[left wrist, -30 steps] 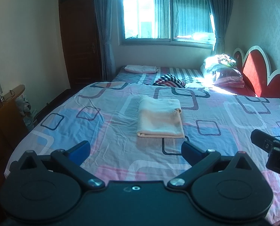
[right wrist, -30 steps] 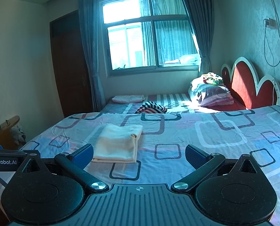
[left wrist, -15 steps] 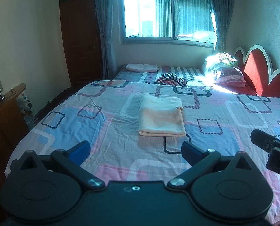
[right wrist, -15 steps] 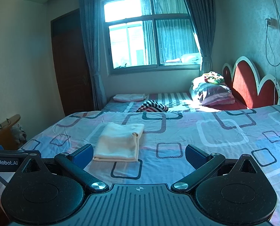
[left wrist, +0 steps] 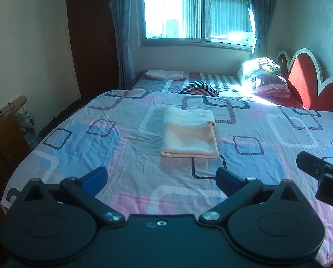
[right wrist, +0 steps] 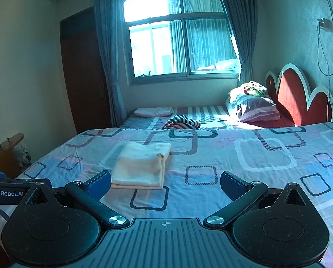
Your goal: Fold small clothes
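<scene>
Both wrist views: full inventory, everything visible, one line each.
folded cloth: 1, cream-peach, middle of the near bedspread
bedspread: 1, blue-pink with squares, near bed
striped garment: 1, dark-white-red, crumpled on far bed
white folded item: 1, far bed's left end
pillows: stacked pile, purple-pink, by headboard
headboard: 1, red with white trim, right
window: 1, blue curtains
door: 1, dark wood, left
left gripper: open, empty
right gripper: open, empty
</scene>
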`<state>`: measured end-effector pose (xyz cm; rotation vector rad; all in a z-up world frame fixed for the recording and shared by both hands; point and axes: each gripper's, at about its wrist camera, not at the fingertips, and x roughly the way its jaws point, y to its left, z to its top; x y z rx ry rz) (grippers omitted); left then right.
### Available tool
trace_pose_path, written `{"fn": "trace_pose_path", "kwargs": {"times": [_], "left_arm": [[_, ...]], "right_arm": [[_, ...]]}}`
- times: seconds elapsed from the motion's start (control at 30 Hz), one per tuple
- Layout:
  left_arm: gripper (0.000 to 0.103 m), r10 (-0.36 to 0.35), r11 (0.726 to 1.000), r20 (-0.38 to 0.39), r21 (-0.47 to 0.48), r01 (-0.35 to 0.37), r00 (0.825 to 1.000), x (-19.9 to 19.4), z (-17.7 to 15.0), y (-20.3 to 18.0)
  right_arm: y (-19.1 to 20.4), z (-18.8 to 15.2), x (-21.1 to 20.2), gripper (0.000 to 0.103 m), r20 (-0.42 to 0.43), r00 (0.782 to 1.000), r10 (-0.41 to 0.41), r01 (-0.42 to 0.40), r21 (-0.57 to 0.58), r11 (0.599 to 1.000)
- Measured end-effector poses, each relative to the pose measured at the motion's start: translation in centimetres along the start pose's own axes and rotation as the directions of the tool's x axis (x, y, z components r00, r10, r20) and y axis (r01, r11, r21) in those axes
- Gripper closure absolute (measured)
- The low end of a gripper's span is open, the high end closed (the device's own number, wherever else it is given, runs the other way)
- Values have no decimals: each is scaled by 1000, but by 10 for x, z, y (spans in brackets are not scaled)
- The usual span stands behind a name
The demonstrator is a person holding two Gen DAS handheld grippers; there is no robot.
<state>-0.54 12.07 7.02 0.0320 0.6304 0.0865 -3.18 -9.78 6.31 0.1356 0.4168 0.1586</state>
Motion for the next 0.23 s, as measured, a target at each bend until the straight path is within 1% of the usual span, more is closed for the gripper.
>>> {"fn": "trace_pose_path", "kwargs": {"times": [0.1, 0.17, 0.23], "left_arm": [[1, -34, 999, 8, 16, 34, 999, 10, 0, -1], [3, -47, 999, 27, -3, 47, 999, 15, -1, 0], [1, -42, 999, 11, -20, 42, 999, 27, 3, 3]], "right_arm": [[0, -2, 8, 1, -15, 1000, -1, 1, 0, 1000], [0, -4, 14, 1, -28, 1000, -3, 3, -4, 1000], [-1, -6, 22, 1, -41, 999, -12, 12, -4, 1000]]}}
